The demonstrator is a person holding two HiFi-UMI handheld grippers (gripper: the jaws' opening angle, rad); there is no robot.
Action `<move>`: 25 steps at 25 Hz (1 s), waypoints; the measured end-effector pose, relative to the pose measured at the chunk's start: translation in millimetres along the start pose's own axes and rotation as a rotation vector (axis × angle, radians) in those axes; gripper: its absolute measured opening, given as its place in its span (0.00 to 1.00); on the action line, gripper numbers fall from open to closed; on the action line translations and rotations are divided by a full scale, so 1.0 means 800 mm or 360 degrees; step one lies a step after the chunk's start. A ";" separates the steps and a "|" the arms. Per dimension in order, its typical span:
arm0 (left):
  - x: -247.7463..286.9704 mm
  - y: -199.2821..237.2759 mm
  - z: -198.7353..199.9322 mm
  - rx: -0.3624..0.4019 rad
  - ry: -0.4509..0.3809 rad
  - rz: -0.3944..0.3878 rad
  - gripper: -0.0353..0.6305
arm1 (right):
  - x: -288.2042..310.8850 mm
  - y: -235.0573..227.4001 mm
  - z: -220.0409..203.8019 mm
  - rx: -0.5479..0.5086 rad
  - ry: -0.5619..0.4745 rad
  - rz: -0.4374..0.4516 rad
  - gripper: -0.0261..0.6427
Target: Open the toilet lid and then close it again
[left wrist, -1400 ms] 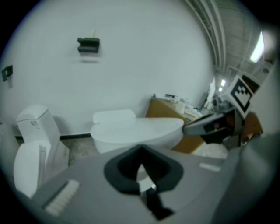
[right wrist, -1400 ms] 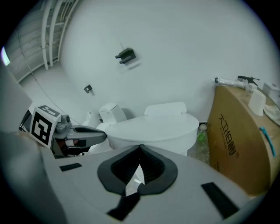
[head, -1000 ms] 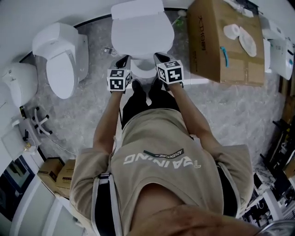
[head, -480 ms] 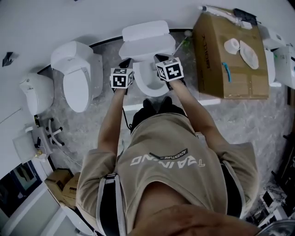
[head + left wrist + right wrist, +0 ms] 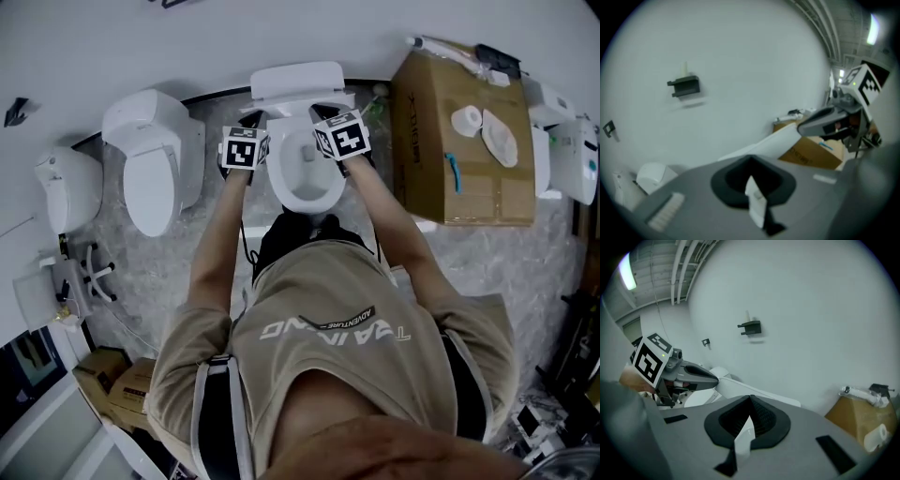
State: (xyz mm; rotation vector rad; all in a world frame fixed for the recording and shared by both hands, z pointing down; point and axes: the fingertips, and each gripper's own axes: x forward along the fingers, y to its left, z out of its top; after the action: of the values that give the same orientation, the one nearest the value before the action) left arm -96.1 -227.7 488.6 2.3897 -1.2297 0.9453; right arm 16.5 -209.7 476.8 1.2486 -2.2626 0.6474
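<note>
The white wall point(image 5: 281, 28) runs across 12 o'clock, and the toilet's back sits hard against it. The grey marbled floor point(image 5: 487, 253) shows bare from 3 to 4 o'clock. A large cardboard box point(image 5: 450, 141) stands at 2 o'clock, just beside the toilet, so there is little room on that side. A second toilet point(image 5: 155, 169) at 10 o'clock leaves only a narrow strip of floor on the other side.

The toilet bowl point(image 5: 305, 178) lies at 12 o'clock, just ahead of the person's legs, with its seat ring uncovered. The toilet lid point(image 5: 298, 84) stands tilted up over the back of the bowl, close to the wall. It is plain white and smooth, with a thin rounded rim.

The left gripper point(image 5: 251, 120) pinches the lid's rim at its 9 o'clock side, and the right gripper point(image 5: 326, 114) pinches it at 3 o'clock. In each gripper view a white sliver of rim sits between the pressed black pads.
</note>
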 end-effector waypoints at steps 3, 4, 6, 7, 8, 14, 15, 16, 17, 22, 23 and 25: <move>0.004 0.007 0.011 -0.0023 -0.0063 -0.0041 0.05 | 0.005 -0.005 0.012 -0.0053 0.0038 -0.0038 0.06; 0.006 0.009 0.014 -0.0033 -0.0085 -0.0049 0.05 | 0.007 -0.008 0.015 -0.0056 0.0046 -0.0056 0.06; 0.011 0.013 0.018 -0.0030 -0.0092 -0.0068 0.05 | 0.012 -0.012 0.021 -0.0064 0.0067 -0.0088 0.06; 0.013 0.015 0.021 -0.0013 -0.0084 -0.0081 0.05 | 0.014 -0.014 0.025 -0.0068 0.0080 -0.0100 0.06; 0.014 0.017 0.025 0.0009 -0.0077 -0.0097 0.05 | 0.016 -0.016 0.030 -0.0067 0.0090 -0.0110 0.06; 0.028 0.032 0.066 0.0058 -0.0173 -0.0176 0.05 | 0.025 -0.040 0.067 -0.0059 0.0054 -0.0225 0.06; 0.030 0.035 0.069 0.0072 -0.0189 -0.0178 0.05 | 0.028 -0.041 0.070 -0.0068 0.0058 -0.0243 0.06; 0.032 0.036 0.071 0.0087 -0.0190 -0.0184 0.05 | 0.029 -0.043 0.072 -0.0069 0.0067 -0.0252 0.06; 0.033 0.037 0.072 0.0100 -0.0179 -0.0195 0.05 | 0.031 -0.044 0.074 -0.0061 0.0074 -0.0252 0.06; 0.039 0.041 0.088 0.0130 -0.0166 -0.0227 0.05 | 0.033 -0.058 0.089 -0.0003 0.0063 -0.0245 0.06; 0.041 0.042 0.092 0.0126 -0.0175 -0.0219 0.05 | 0.034 -0.061 0.093 -0.0015 0.0060 -0.0253 0.06; 0.045 0.048 0.100 0.0113 -0.0196 -0.0185 0.04 | 0.039 -0.066 0.103 -0.0075 0.0046 -0.0279 0.06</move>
State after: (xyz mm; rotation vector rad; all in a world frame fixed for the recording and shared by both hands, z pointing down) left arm -78.0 -314.3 451.9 2.5779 -1.1012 0.8312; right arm 32.6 -304.4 440.4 1.3862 -2.1036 0.5410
